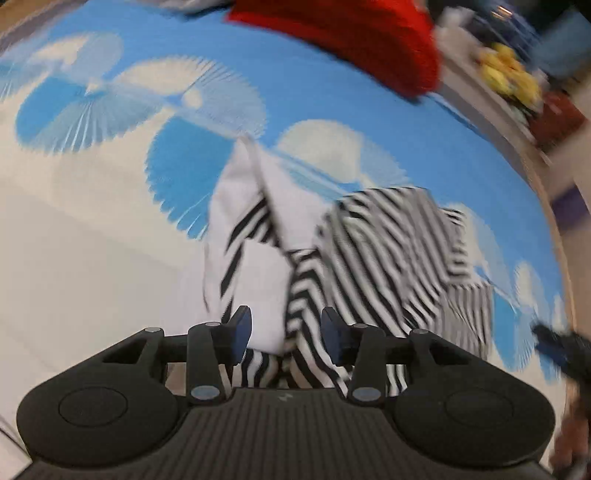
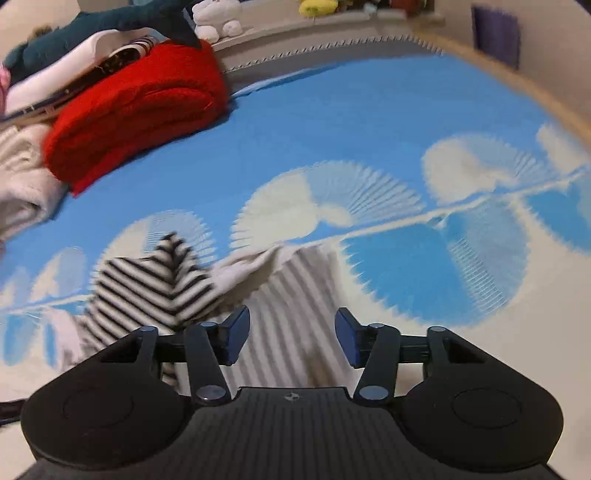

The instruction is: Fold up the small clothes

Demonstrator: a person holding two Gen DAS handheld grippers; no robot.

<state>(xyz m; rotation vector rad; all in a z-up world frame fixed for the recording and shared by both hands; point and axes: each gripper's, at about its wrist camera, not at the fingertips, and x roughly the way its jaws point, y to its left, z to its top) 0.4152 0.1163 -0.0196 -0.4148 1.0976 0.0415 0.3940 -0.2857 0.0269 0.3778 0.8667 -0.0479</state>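
A bed under a blue cover printed with white fan shapes fills the room, edged by a grey border, with a pale ledge of soft toys behind it, a plain light wall, and a purple panel.

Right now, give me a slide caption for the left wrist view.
Open left gripper hovering over a crumpled black-and-white striped garment on a blue-and-white bedspread, red blanket behind.

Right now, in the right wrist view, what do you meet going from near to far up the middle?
right gripper → striped garment → blue and white bedspread → grey bed edge → ledge with soft toys
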